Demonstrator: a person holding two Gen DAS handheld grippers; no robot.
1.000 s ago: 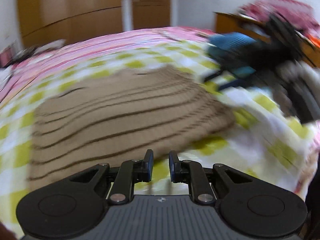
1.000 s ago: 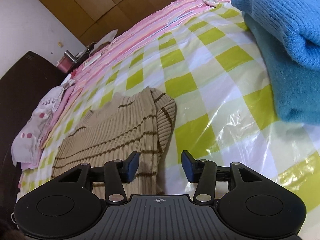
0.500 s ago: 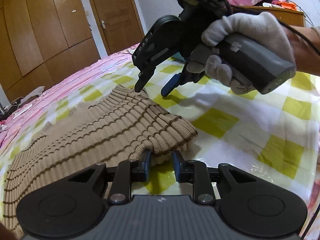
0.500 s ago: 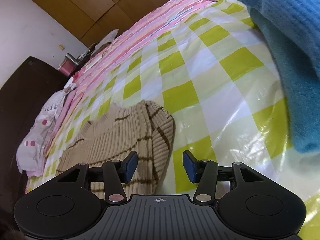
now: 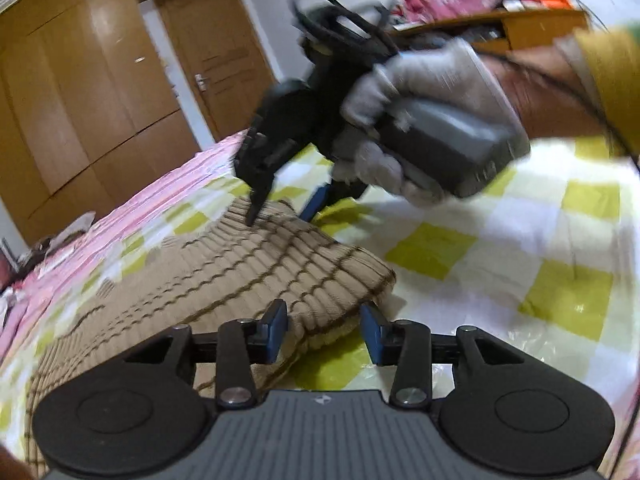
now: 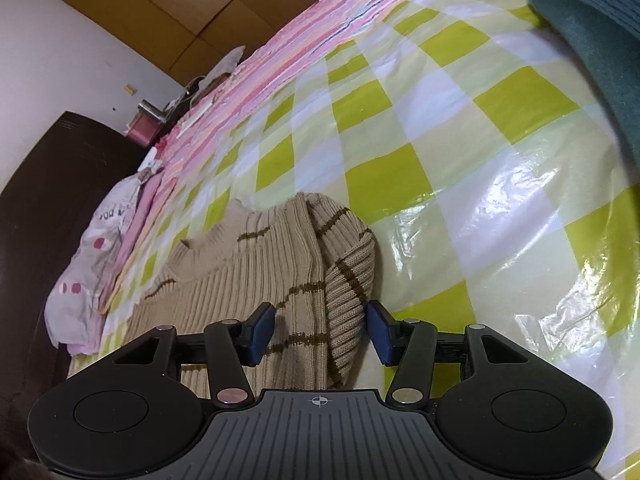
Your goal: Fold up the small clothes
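Observation:
A small tan ribbed sweater with brown stripes (image 5: 248,276) lies partly folded on the green-and-white checked plastic sheet (image 5: 500,264). My left gripper (image 5: 325,330) is open, its jaws on either side of the sweater's near folded edge. My right gripper (image 6: 320,332) is open over the folded sleeve and shoulder (image 6: 344,264) near the collar (image 6: 224,236). In the left wrist view the right gripper (image 5: 280,200), held by a gloved hand (image 5: 404,112), hovers at the sweater's far edge.
A blue knit garment (image 6: 592,20) lies at the far right. A pink striped bedsheet (image 6: 280,52) and a white spotted cloth (image 6: 96,248) lie at the left. Wooden wardrobe doors (image 5: 100,100) and a cluttered dresser (image 5: 520,12) stand beyond the bed.
My left gripper has opened wide around the sweater's folded edge. My right gripper moved nearer and lower over the sleeve fold, its jaws still open.

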